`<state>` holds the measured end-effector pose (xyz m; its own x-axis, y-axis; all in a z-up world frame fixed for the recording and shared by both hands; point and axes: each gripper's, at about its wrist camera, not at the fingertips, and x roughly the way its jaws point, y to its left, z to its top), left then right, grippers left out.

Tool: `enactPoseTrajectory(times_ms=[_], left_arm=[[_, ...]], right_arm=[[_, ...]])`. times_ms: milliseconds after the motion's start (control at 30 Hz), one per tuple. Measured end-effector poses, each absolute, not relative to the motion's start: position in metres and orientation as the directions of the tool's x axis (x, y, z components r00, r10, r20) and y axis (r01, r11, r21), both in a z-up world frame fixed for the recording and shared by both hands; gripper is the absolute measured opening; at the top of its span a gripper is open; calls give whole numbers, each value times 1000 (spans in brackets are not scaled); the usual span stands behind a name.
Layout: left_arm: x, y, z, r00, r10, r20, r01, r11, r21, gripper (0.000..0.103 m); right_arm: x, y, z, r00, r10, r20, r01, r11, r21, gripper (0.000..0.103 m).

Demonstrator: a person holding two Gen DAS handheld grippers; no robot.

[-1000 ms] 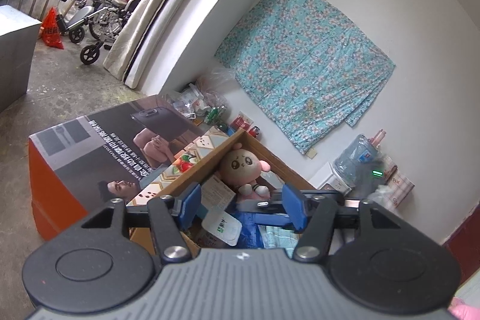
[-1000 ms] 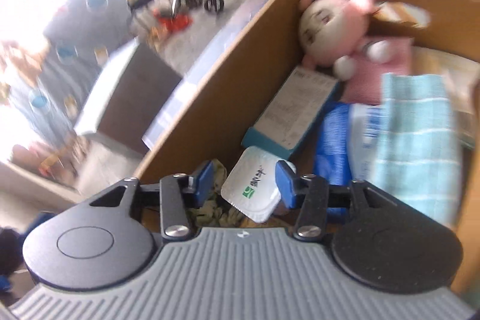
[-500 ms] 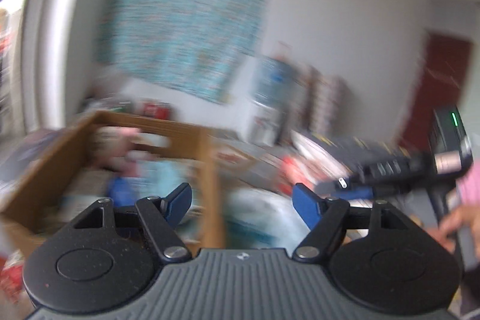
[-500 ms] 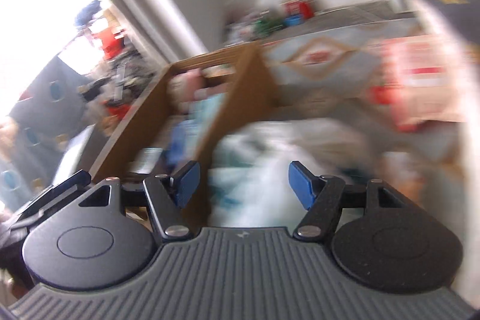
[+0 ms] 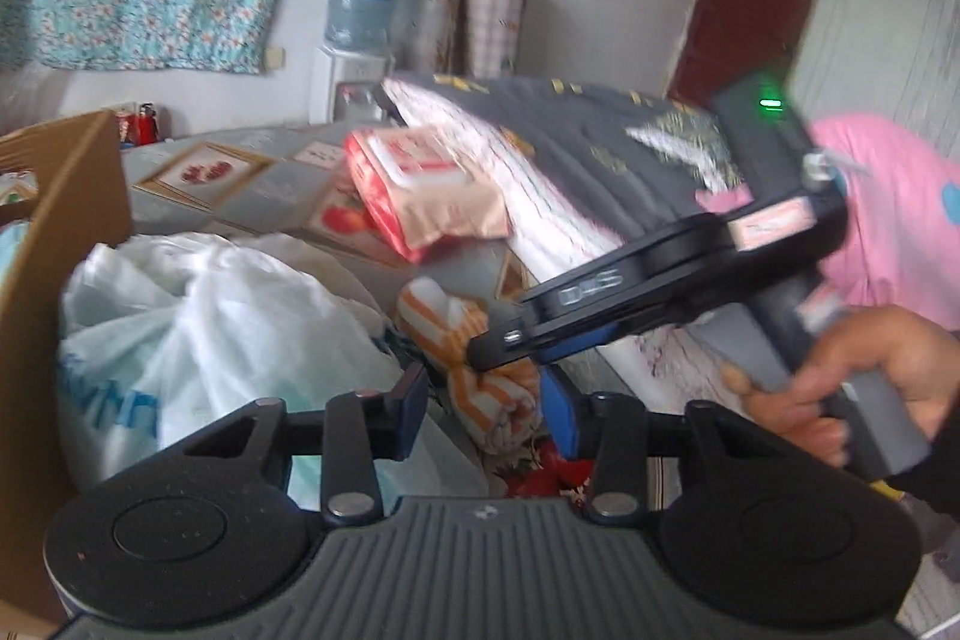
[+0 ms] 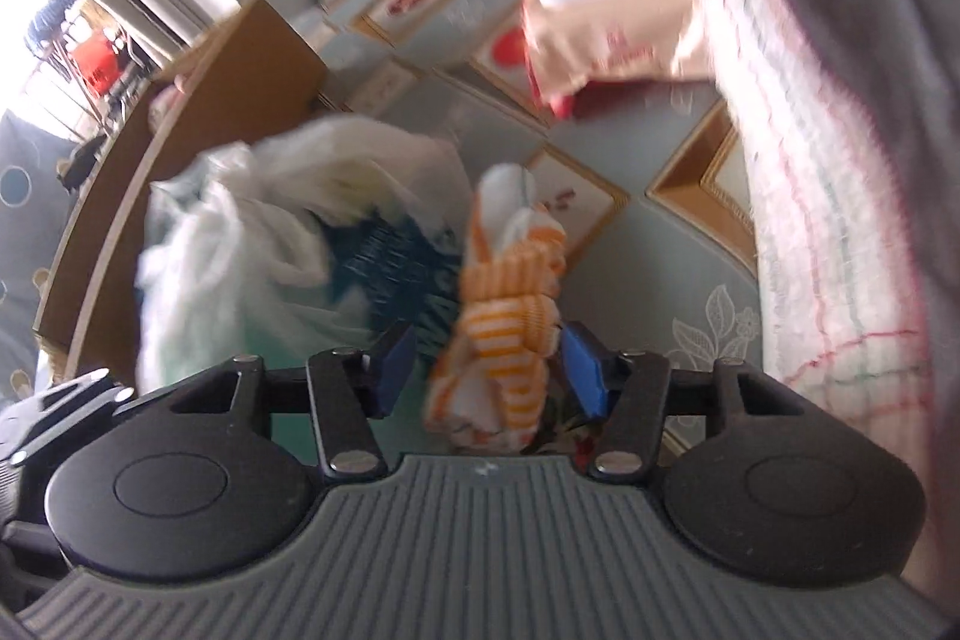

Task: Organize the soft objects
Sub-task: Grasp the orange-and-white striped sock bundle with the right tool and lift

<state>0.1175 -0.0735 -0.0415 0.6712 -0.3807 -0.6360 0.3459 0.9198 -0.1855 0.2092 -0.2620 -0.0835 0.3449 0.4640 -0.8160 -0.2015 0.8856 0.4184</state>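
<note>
An orange-and-white striped cloth bundle point(image 5: 480, 370) lies on the patterned bed surface; it also shows in the right wrist view point(image 6: 504, 316). My left gripper point(image 5: 486, 406) is open, its blue pads on either side of the bundle. My right gripper point(image 6: 489, 370) is open around the same bundle, which sits between its pads without being squeezed. In the left wrist view my right gripper point(image 5: 504, 337) reaches in from the right, over the bundle. A brown cardboard box point(image 5: 66, 196) stands at the left.
A white plastic bag point(image 5: 198, 322) of soft things lies between box and bundle, also in the right wrist view point(image 6: 270, 244). A red-and-cream packet point(image 5: 420, 184) lies further back. A folded dark quilt point(image 5: 600, 148) fills the right. A water dispenser stands by the wall.
Both grippers swung away from the box's inside, rightwards over the bed, and now sit around the striped bundle. The right gripper no longer frames the white sachet in the box.
</note>
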Motion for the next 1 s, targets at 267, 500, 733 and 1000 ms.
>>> enactPoseTrajectory(times_ms=[267,500,733,1000], left_arm=[[117,-108,-52,607,-378,-699,419,899,-123,43],[111,-130,-58,552,-401,-731,453,880,-140,56],[112,-148,-80,497,-383,-779,457,878,-141,58],[124,-157,-97,457,-351,-817,431,891,-142,59]], right_arm=[[198,-280,-100,319,529,-786,-152,847,509,35],[164,-303,-103,293,561,-774,-63,819,570,35],[149,-311,-103,269,581,-769,-41,804,593,37],[156,-315,-106,260,594,-762,-20,792,611,40]])
